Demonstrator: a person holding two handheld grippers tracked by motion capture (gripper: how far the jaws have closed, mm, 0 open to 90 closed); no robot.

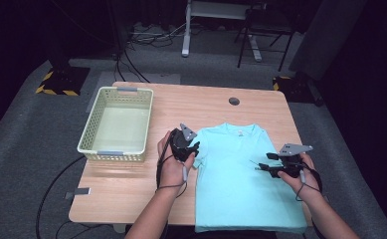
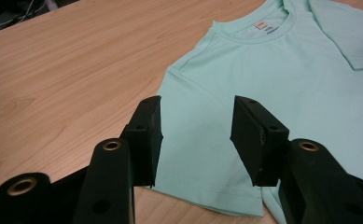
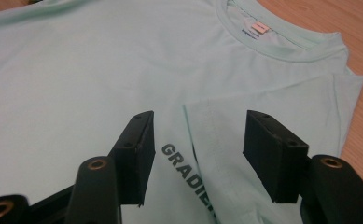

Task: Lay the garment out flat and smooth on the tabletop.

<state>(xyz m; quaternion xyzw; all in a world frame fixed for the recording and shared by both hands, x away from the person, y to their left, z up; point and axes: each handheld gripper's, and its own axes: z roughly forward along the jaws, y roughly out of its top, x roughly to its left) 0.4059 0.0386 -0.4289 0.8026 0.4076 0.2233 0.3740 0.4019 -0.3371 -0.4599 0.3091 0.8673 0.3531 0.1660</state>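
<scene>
A pale turquoise T-shirt lies flat on the wooden table, collar toward the far edge. My left gripper hovers at the shirt's left sleeve. In the left gripper view its jaws stand apart over the sleeve, and the pads are not pressing the cloth. My right gripper is over the shirt's right side. Its jaws are open above the right sleeve, which is folded inward onto the chest and covers part of a black printed word.
A pale yellow plastic basket stands empty on the table's left side. A round cable hole sits near the far edge. Bare wood lies between basket and shirt. Grey carpet, cables and chair legs lie beyond the table.
</scene>
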